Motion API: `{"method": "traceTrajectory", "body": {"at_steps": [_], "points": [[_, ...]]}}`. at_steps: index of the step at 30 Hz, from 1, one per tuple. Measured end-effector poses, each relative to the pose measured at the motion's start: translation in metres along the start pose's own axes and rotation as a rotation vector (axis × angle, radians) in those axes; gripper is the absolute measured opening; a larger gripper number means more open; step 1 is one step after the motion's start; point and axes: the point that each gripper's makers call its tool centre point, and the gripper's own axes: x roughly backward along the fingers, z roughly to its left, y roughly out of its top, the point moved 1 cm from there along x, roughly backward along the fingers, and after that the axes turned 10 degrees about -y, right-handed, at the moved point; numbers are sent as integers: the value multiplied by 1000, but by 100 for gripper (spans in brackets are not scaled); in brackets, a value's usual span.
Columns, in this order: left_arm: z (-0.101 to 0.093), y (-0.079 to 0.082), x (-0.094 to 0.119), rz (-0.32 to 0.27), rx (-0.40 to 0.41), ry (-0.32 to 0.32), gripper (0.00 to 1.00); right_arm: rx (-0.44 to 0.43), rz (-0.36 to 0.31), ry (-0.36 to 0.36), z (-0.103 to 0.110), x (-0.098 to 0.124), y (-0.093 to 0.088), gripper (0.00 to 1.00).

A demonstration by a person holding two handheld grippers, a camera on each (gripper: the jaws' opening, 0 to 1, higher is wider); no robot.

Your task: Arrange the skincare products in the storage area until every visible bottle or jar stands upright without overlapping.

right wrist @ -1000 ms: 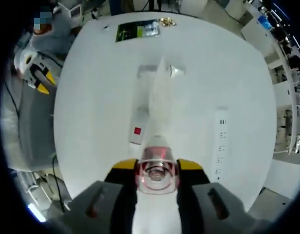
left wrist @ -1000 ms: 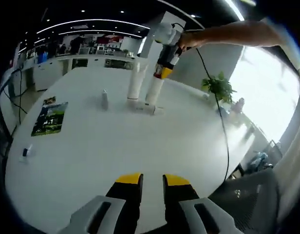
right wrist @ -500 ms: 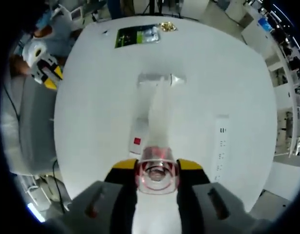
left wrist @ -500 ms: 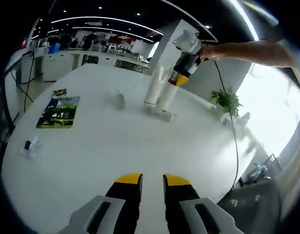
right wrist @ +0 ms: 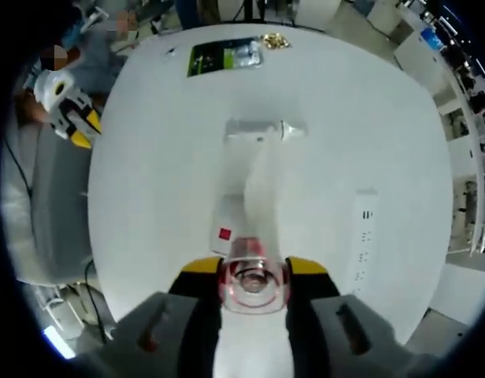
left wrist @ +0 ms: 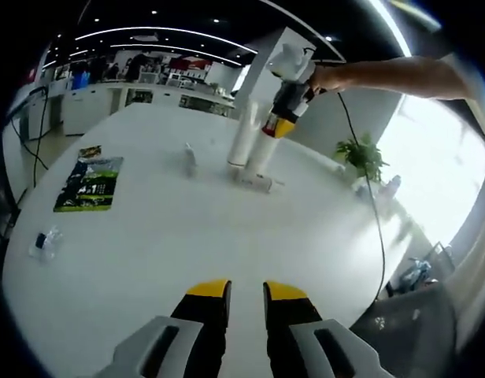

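Right gripper (right wrist: 253, 277): jaws closed on the clear cap end of a tall white bottle (right wrist: 258, 189), yellow tips pressed to either side. The bottle runs away from the camera down toward the white table (right wrist: 148, 157); whether its far end touches the surface cannot be told. In the left gripper view the same right gripper (left wrist: 283, 110) hangs above the table in a person's hand (left wrist: 325, 75), with the white bottle (left wrist: 258, 150) below it standing roughly upright.

Left gripper (left wrist: 246, 293): jaws parted by a narrow gap, nothing between them, held over bare table (left wrist: 227, 236).

Writing: none legible. A green printed leaflet (left wrist: 90, 183) lies flat on the table; its text is too small to read.

Other products: a second tall white bottle (left wrist: 242, 134) stands just beside the held one. A small clear bottle (left wrist: 190, 159) stands upright nearby. A white tube (right wrist: 262, 130) lies on its side beyond the held bottle. A small dark-capped item (left wrist: 44, 242) lies near the table edge. A white power strip (right wrist: 359, 236) lies to one side.
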Motion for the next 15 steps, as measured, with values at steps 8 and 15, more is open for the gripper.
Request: {"method": "traceTrajectory", "body": {"at_steps": [8,15], "points": [[2,-3,-1,11,1,3,18,-5,-8,8,-4,-4,1,30],[0,-7,-3,35,-21,-1,18,-21,-19,7,3,0,2,31]]}}
